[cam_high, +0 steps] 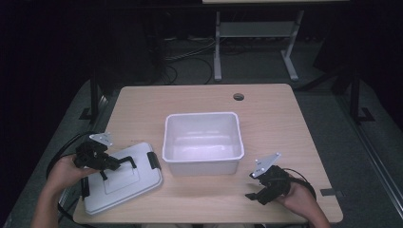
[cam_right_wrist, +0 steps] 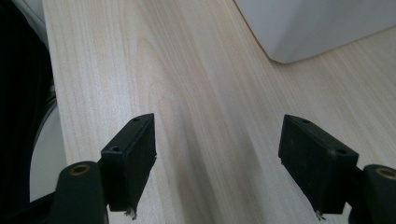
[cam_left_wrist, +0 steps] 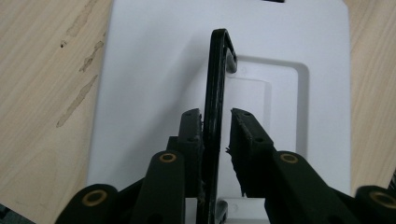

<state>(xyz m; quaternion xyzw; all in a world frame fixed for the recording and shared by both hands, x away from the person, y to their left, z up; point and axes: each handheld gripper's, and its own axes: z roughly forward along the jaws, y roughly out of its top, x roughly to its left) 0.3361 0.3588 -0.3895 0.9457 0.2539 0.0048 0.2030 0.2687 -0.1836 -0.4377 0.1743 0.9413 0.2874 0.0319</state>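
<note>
the lid (cam_high: 121, 178) lies flat at the near left corner of the table (cam_high: 280, 118), turned a little askew, with black clips on its edges. its black handle (cam_left_wrist: 215, 116) stands up from a sunken panel in the middle. the left gripper (cam_high: 110, 166) sits over it, jaws narrowed around the handle: in the left gripper view one pad touches the handle's side while the other stands just off it with a thin gap, so no full clamp shows.

just right of the lid, near the table's middle, stands a white bin (cam_high: 203, 141), open at the top. the right gripper (cam_high: 253, 186) hovers low over the bare wood near the front right edge, jaws wide apart with nothing between them; a corner of the bin (cam_right_wrist: 322, 28) shows beyond them.

the table is pale wood grain, with a round cable hole (cam_high: 238, 97) near the far edge and some darker streaks (cam_left_wrist: 77, 88) beside the lid. the room is dark; grey floor, loose cables (cam_high: 190, 57) and a white frame's legs (cam_high: 217, 47) lie behind the table.
</note>
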